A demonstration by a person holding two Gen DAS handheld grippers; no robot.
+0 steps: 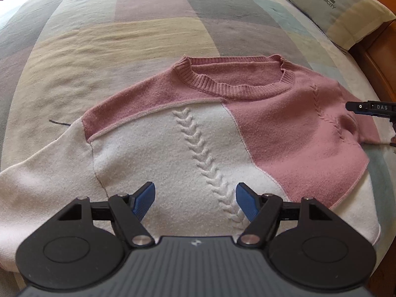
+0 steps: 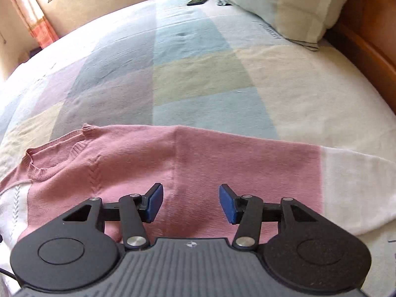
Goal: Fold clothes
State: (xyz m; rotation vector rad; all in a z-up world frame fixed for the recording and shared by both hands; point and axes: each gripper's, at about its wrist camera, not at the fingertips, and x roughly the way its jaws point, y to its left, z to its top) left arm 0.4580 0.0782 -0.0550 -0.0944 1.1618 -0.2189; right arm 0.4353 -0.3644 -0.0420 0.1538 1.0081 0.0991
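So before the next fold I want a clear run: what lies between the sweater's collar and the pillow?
Only bare patchwork bedspread between the collar and the pillow, in the left wrist view.

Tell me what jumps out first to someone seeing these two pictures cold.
A pink and white sweater lies spread front up on a bed with a pastel checked bedspread, its ribbed collar towards the far side. The left gripper hangs open over the white front with its braided seam, and the right gripper is open above the pink sleeve. A pillow sits at the far right by the wooden bed frame.
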